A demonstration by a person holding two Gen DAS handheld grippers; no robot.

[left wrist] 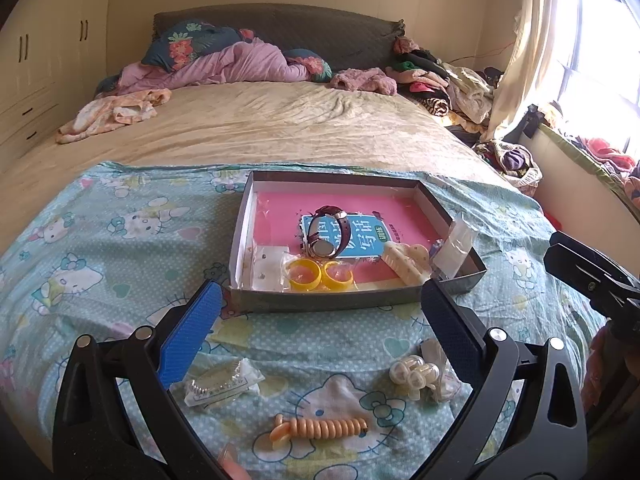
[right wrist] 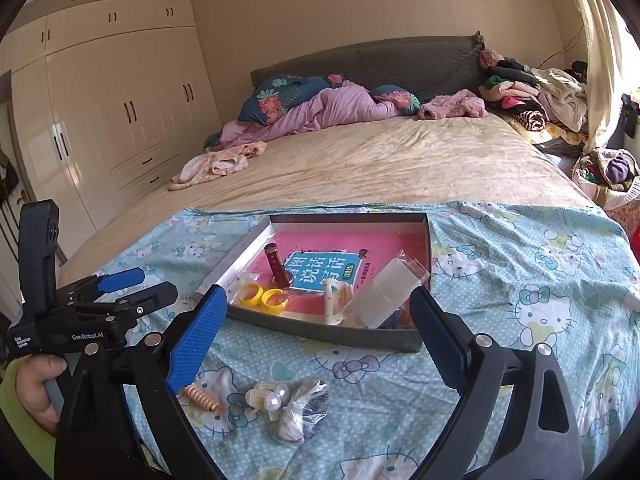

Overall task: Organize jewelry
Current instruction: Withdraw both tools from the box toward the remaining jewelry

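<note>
Both your tongs, left tongs (left wrist: pixel 320 340) and right tongs (right wrist: pixel 320 344), hang wide apart, empty; that pearl clip (left wrist: pixel 414 374) sits touching a crinkly bag (left wrist: pixel 438 364), so you'll probably snag both.

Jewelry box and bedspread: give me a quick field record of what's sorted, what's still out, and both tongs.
container: shallow grey box on the cartoon-print bedspread
in box: wristwatch, two yellow rings, cream hair claw, clear packet
still out: orange spiral hair tie, pearl clip, bagged bracelet, small plastic bag
left tongs: open, empty, near side of box
right tongs: open, empty, near side of box
</note>
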